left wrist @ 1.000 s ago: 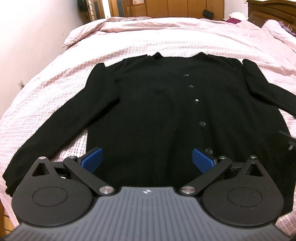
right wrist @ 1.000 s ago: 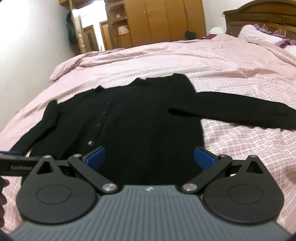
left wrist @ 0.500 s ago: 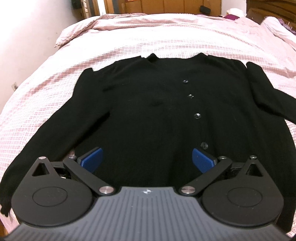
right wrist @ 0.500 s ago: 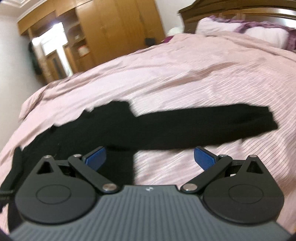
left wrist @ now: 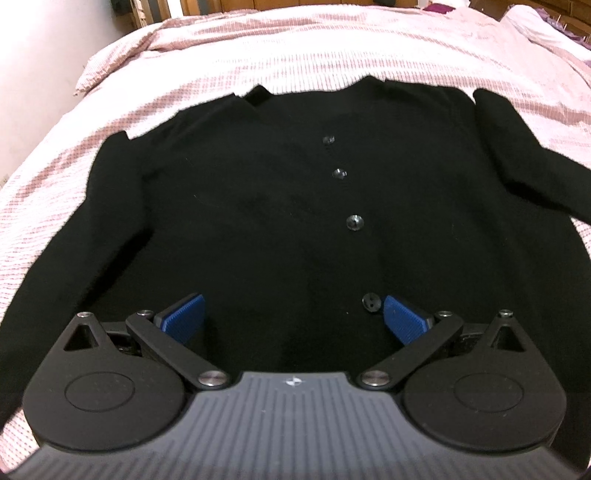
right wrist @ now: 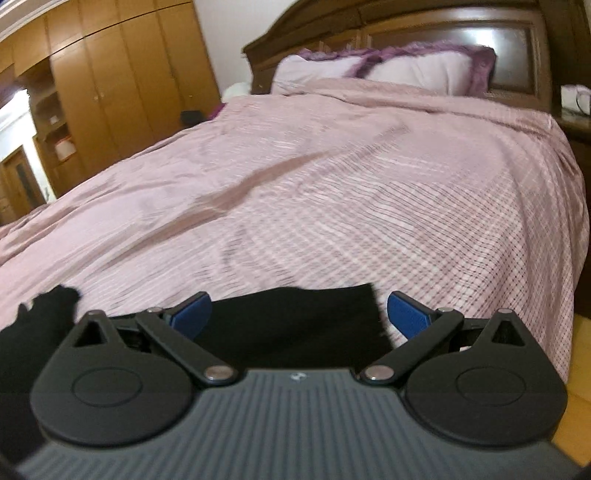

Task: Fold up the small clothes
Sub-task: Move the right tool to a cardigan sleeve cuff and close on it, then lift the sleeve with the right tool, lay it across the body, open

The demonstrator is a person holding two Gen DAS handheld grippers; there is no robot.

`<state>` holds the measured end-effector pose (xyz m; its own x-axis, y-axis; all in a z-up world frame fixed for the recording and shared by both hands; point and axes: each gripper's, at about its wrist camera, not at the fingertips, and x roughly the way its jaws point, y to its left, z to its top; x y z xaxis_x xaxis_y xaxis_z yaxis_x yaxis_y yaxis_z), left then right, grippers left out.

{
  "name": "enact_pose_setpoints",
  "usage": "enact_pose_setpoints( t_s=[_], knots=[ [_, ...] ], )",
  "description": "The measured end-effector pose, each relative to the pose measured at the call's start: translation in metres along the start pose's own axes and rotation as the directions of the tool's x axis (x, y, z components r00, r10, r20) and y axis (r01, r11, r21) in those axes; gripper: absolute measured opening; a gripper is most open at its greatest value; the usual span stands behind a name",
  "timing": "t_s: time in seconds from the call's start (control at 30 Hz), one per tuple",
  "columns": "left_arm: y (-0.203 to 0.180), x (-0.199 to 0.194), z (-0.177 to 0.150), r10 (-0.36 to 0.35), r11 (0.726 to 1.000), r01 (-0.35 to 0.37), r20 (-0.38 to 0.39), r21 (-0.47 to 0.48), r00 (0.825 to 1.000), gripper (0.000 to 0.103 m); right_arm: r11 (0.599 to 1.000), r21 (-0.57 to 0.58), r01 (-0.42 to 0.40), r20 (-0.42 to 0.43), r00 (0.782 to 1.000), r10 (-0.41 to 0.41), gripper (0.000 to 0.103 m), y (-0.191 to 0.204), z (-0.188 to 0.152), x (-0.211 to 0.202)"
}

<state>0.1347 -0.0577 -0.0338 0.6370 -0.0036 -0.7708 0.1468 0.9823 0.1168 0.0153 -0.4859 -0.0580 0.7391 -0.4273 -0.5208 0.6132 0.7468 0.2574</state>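
A black buttoned cardigan (left wrist: 280,206) lies flat, front up, on the pink checked bedspread (left wrist: 295,51), both sleeves spread outwards. My left gripper (left wrist: 293,319) is open and empty, low over the cardigan's lower middle, its right pad beside the lowest button (left wrist: 371,302). In the right wrist view, my right gripper (right wrist: 299,315) is open and empty. It hangs over the cuff end of the right sleeve (right wrist: 295,325), which lies between its blue pads; whether they touch it is unclear.
A dark wooden headboard (right wrist: 424,33) and pillows (right wrist: 417,72) stand at the bed's far end. Wooden wardrobes (right wrist: 122,81) line the wall to the left. The bed's right edge (right wrist: 576,236) drops to a yellow floor. A nightstand sits at far right.
My right gripper has swung right along the sleeve to its cuff, now facing the headboard. My left gripper has moved forward and lower over the cardigan's body. Both stay open.
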Motion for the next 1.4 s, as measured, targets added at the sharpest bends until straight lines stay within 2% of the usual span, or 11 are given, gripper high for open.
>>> enact_pose_setpoints(
  t_s=[0.23, 0.43, 0.57, 0.67, 0.8, 0.83, 0.87, 0.93, 1.13, 1.23, 1.4],
  knots=[
    [0.004, 0.014, -0.007, -0.040, 0.998, 0.039, -0.019, -0.048, 0.999, 0.103, 1.000, 0.014, -0.005, -0.087, 0.996, 0.006, 0.103, -0.021, -0.018, 0.043],
    [0.003, 0.020, -0.009, -0.039, 0.998, 0.037, -0.035, -0.046, 0.999, 0.103, 0.997, -0.074, 0.027, -0.023, 0.999, -0.028, 0.103, -0.008, -0.036, 0.047],
    [0.002, 0.022, -0.008, -0.032, 0.999, 0.030, -0.039, -0.046, 0.999, 0.103, 0.997, -0.072, -0.024, -0.008, 1.000, 0.024, 0.103, -0.007, -0.037, 0.042],
    [0.003, 0.022, -0.008, -0.038, 0.998, 0.036, -0.034, -0.047, 0.999, 0.103, 0.996, -0.076, -0.040, 0.006, 0.999, 0.041, 0.084, -0.007, -0.036, 0.037],
    [0.002, 0.021, -0.009, -0.031, 0.999, 0.030, -0.023, -0.042, 0.999, 0.103, 0.994, -0.017, -0.110, 0.006, 0.994, 0.110, 0.045, -0.013, -0.033, 0.028],
    [0.002, 0.020, -0.009, -0.029, 0.999, 0.028, -0.020, -0.040, 0.999, 0.103, 0.990, -0.001, -0.139, 0.002, 0.990, 0.139, 0.029, -0.013, -0.032, 0.026],
    [0.001, 0.020, -0.009, -0.028, 0.999, 0.027, -0.018, -0.038, 0.999, 0.103, 0.986, 0.006, -0.165, -0.001, 0.986, 0.165, 0.022, -0.013, -0.031, 0.025],
    [0.001, 0.019, -0.011, -0.028, 0.999, 0.027, -0.016, -0.036, 0.999, 0.103, 0.981, 0.016, -0.192, -0.001, 0.981, 0.192, 0.017, -0.010, -0.025, 0.021],
    [0.001, 0.019, -0.010, -0.028, 0.999, 0.027, -0.014, -0.037, 1.000, 0.103, 0.980, 0.006, -0.200, 0.084, 0.976, 0.199, 0.015, -0.012, 0.009, -0.002],
    [0.002, 0.019, -0.011, -0.032, 0.999, 0.032, -0.007, -0.040, 0.999, 0.103, 0.992, -0.018, -0.127, 0.123, 0.984, 0.128, 0.015, -0.020, 0.027, -0.012],
    [0.004, 0.018, -0.012, -0.041, 0.998, 0.041, -0.002, -0.043, 0.999, 0.103, 0.999, 0.045, 0.000, 0.156, 0.988, -0.007, 0.015, -0.052, 0.049, -0.024]
  ],
)
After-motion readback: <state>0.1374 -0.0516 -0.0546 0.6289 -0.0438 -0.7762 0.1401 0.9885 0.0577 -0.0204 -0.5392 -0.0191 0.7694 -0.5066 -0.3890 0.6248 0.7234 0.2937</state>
